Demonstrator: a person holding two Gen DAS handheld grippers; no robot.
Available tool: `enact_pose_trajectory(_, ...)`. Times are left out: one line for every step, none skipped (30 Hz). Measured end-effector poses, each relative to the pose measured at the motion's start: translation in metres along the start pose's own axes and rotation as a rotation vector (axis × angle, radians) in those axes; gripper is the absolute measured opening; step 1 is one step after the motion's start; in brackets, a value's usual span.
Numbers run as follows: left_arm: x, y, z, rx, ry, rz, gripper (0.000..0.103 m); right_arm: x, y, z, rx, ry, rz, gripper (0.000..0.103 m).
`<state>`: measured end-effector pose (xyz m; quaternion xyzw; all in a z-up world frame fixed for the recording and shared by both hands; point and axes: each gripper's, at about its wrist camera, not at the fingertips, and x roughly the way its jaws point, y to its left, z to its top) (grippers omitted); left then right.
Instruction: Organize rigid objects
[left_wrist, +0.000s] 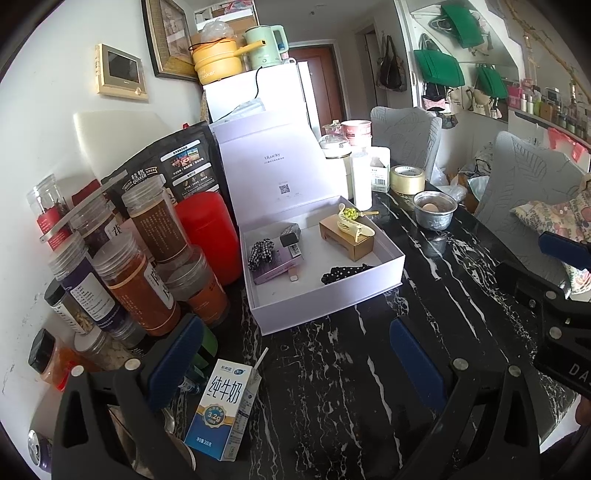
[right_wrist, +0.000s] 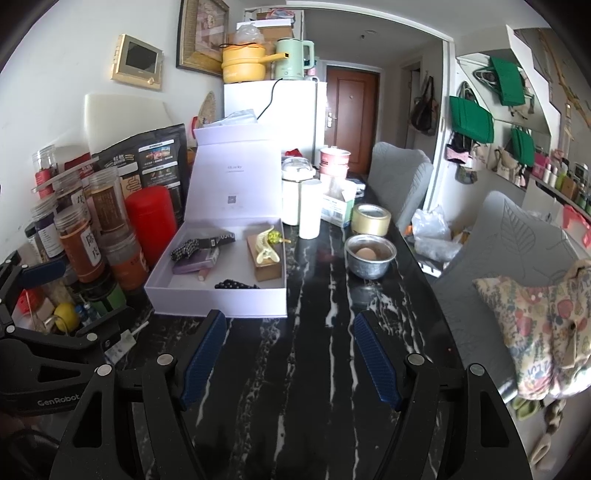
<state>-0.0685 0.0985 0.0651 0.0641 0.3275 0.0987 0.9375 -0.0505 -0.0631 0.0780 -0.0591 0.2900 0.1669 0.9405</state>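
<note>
We see both hand-held grippers, left (left_wrist: 295, 365) and right (right_wrist: 290, 360), spread and empty low in frame over the black marble tabletop (right_wrist: 332, 406). The open white box (right_wrist: 218, 299), centre-left, already holds a yellow hair claw (right_wrist: 266, 251) atop a gold carton (right_wrist: 266, 271). We judge no grasp begun; next calls for choosing a loose item.

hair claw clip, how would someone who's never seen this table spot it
Find the open white box with its lid raised on the black marble table. Inside, at the far right corner, a gold cardboard box sits, and the pale yellow claw clip lies on top. It alone has curved teeth.
</note>
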Motion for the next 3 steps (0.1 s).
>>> enact_pose_trajectory(0.0,-0.0001,0.0001,-0.001,-0.001,-0.003,0.103,0.0006,-0.001,-0.0003,0.005,0.002,0.002,0.073)
enact_pose_trajectory(0.0002,-0.0006,0.0004,0.0,-0.002,-0.004,0.103,0.0015,-0.0024,-0.0007,0.01,0.006,0.001,0.073)
enact_pose_trajectory(0.0011,-0.0011,0.0011,-0.001,0.002,-0.009,0.103,0.002,-0.0026,-0.0011,0.011,0.007,-0.001,0.073)
